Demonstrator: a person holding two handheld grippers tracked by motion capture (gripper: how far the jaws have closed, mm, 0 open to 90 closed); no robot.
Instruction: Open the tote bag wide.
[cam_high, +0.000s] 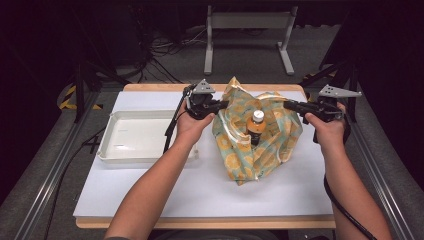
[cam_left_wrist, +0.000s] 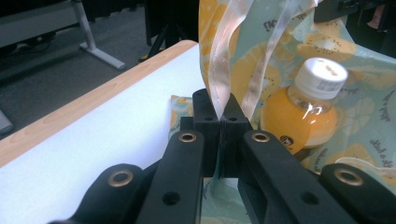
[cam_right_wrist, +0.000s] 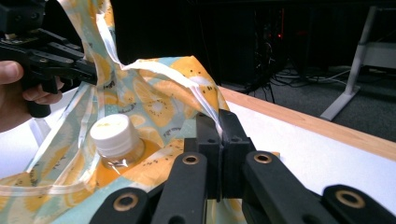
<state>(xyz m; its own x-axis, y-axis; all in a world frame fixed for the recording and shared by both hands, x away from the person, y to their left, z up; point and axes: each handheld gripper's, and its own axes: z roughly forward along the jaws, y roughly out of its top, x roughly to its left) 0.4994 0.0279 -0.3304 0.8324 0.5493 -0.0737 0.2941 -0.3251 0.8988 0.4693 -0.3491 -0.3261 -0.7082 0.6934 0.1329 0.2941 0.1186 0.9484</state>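
Currently bag (cam_high: 257, 131) held open, each side clamped by left gripper (cam_high: 223, 104) and right gripper (cam_high: 288, 105) (bottle (cam_high: 256, 127) inside); next judged: handles to be brought together.

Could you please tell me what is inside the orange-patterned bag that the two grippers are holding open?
A bottle of orange drink with a white cap stands inside the bag. The fabric covers its lower part, so anything beneath it cannot be seen.
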